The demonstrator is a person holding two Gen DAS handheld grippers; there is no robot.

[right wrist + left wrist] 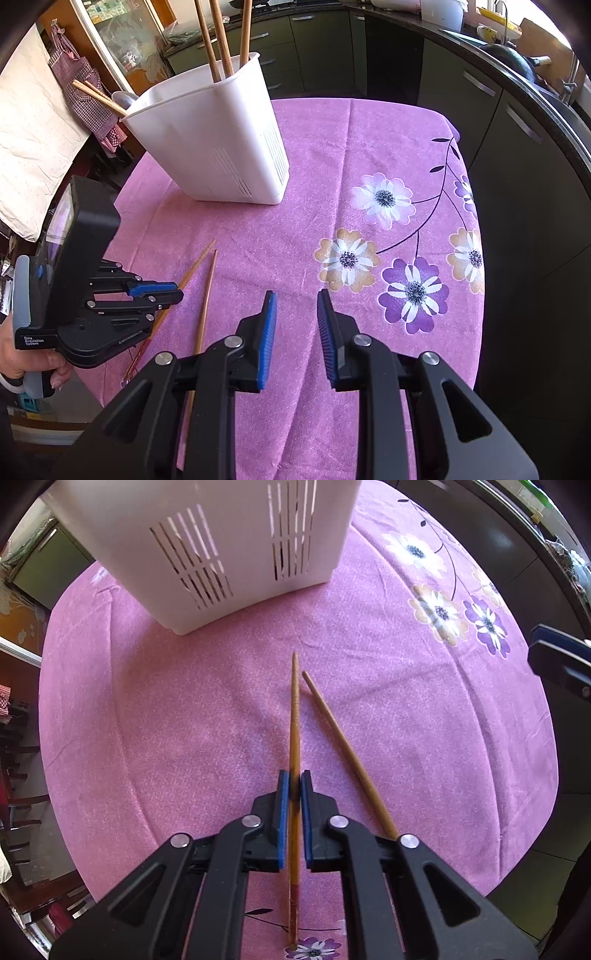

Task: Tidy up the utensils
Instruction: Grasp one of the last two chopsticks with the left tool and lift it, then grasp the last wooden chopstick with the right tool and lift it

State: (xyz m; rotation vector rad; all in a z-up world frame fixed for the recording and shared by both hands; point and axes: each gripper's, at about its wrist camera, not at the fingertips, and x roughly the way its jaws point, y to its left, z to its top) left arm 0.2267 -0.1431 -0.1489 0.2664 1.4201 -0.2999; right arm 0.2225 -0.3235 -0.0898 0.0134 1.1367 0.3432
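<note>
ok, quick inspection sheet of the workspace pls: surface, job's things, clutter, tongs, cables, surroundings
Surface: table under a pink flowered cloth, lightly creased.
Job's things: two wooden chopsticks lie on the cloth, tips close together, apart further back: gripped chopstick, loose chopstick. White slotted utensil holder stands upright beyond them, with chopsticks and a spoon already in it.
Clutter: nothing seen on the cloth.
Tongs: left tongs shut on the gripped chopstick, which lies on the cloth. Right tongs open, nothing between them, above bare cloth.
Cables: nothing seen.
Surroundings: dark kitchen cabinets and counter to the right and behind, hanging cloths to the left.
</note>
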